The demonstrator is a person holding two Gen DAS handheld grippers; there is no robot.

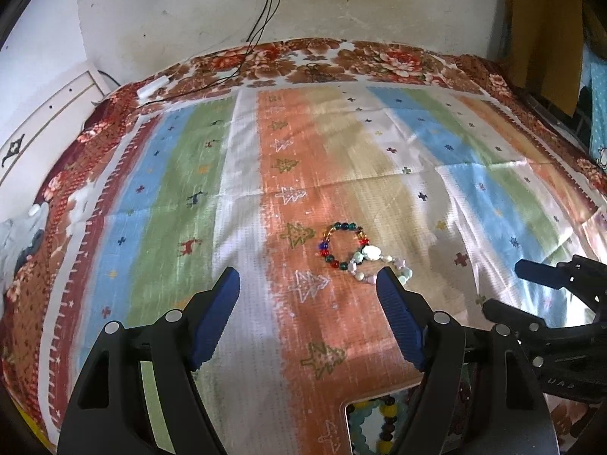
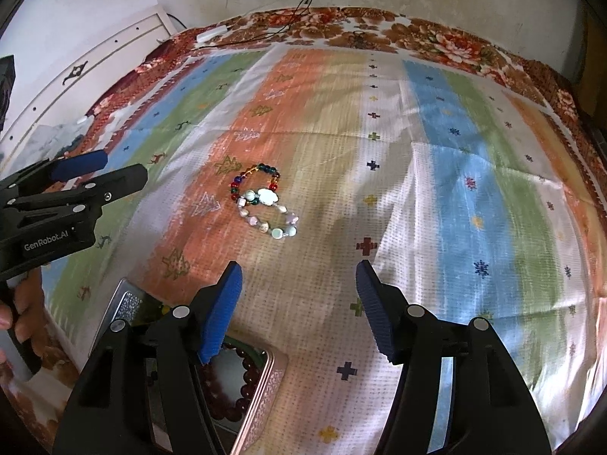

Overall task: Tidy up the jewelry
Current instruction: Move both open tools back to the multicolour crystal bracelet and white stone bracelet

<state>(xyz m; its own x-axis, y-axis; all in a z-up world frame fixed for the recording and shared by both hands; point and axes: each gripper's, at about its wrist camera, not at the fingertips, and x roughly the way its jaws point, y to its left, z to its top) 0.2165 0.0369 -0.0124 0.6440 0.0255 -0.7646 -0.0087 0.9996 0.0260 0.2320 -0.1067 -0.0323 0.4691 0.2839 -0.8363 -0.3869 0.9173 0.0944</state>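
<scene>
Two bracelets lie overlapping on the striped cloth: a ring of coloured glass beads (image 1: 343,226) (image 2: 265,168) and a pastel shell-and-stone bracelet (image 1: 371,253) (image 2: 267,197). My left gripper (image 1: 308,273) (image 2: 121,167) is open, with nothing between its blue pads. Its right finger tip covers the near end of the pastel bracelet in the left wrist view. My right gripper (image 2: 299,265) (image 1: 506,286) is also open and holds nothing. It hovers just short of the bracelets and a little to their right.
Beneath the grippers at the near edge stand open tins. A pink-rimmed tin (image 2: 265,390) holds a dark red bead bracelet, and a silver tin (image 2: 121,303) (image 1: 346,417) holds yellow and pale green beads. Cables and a white plug (image 1: 151,87) lie at the far edge. A hand (image 2: 22,303) grips the left tool.
</scene>
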